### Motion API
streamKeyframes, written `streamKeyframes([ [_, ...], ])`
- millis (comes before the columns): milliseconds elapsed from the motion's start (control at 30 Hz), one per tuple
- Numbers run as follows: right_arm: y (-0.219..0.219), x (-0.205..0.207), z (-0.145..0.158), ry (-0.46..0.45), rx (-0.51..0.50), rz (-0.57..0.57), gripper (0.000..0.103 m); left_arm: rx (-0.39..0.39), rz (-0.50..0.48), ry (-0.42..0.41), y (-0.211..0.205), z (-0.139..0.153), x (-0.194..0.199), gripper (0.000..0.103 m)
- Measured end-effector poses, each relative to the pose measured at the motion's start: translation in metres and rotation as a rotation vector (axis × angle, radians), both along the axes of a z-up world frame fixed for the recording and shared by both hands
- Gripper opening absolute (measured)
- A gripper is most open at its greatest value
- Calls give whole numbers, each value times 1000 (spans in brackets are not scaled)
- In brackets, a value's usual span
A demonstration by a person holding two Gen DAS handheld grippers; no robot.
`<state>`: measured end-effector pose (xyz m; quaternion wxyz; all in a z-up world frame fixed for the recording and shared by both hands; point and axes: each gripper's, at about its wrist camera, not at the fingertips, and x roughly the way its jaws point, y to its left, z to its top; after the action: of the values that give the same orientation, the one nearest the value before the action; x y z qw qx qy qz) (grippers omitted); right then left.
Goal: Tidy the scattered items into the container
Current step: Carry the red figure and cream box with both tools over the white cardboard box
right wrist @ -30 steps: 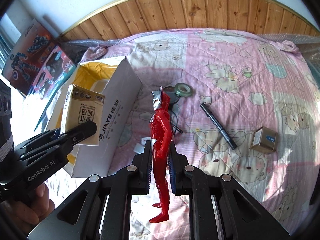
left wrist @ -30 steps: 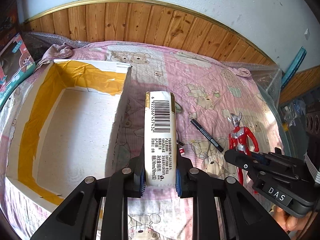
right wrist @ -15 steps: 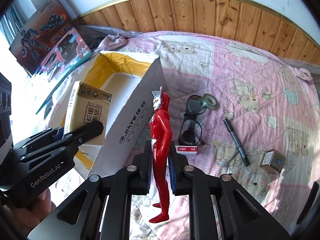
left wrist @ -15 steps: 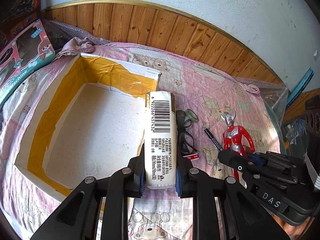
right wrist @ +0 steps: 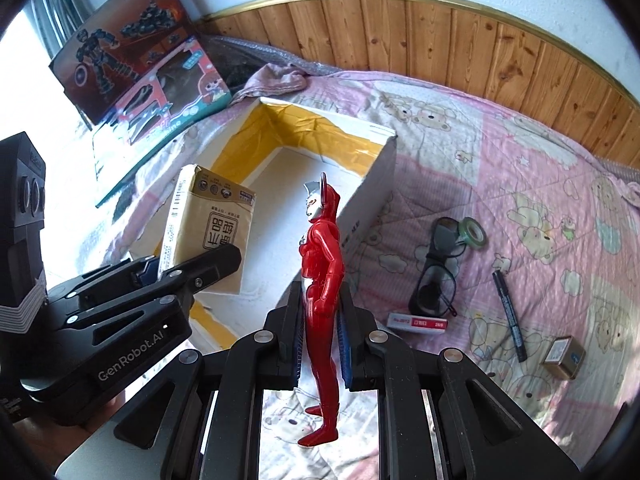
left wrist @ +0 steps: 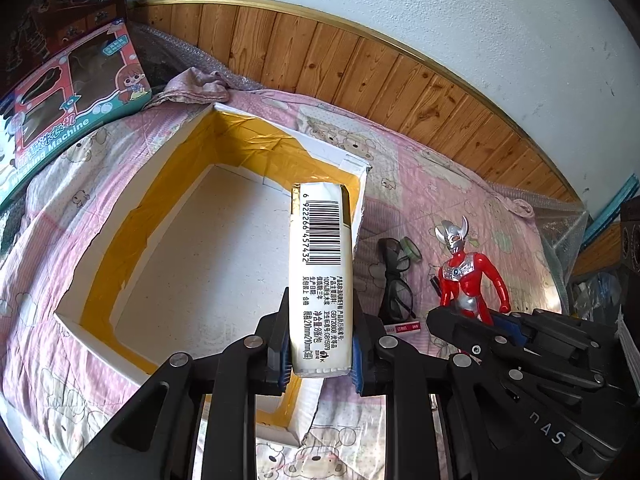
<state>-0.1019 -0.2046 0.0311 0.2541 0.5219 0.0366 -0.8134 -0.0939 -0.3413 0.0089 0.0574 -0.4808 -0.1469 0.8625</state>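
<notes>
1. Container [left wrist: 168, 240]: an open white box with yellow tape lining its inner walls, lying on the bed [right wrist: 520, 168]; its floor looks bare, so judge the tidying as barely begun.
2. Your left gripper [left wrist: 322, 354] is clamped on a tissue pack [left wrist: 322, 272], holding it by the lower end, barcode side up. The pack hangs over the box's near right corner, placed for a straight drop inside.
3. Your right gripper [right wrist: 320, 354] is clenched around the waist of a red toy figure [right wrist: 322, 280], upright, just beside the box's right wall, not yet over the opening. Likely it waits its turn so the two grippers don't crowd each other.
4. On the quilt, well apart from the box: glasses [right wrist: 434, 280], tape roll [right wrist: 474, 232], marker [right wrist: 508, 316], a small red-and-white box [right wrist: 416, 322], a small gold box [right wrist: 564, 356].
5. Next, in your judgement: lower the pack before letting go; a high drop could tip it against the wall.
</notes>
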Motion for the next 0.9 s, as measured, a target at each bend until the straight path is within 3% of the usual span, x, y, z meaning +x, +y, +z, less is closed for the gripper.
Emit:
streamKeyframes([
  [600,-55,-13,3,-13,-45,111,16,-10,122,-20,-47,-5,5,23],
  [900,-65,-41,-1,-29,-72,101,16,117,166,-71,-73,-15,-18,23],
])
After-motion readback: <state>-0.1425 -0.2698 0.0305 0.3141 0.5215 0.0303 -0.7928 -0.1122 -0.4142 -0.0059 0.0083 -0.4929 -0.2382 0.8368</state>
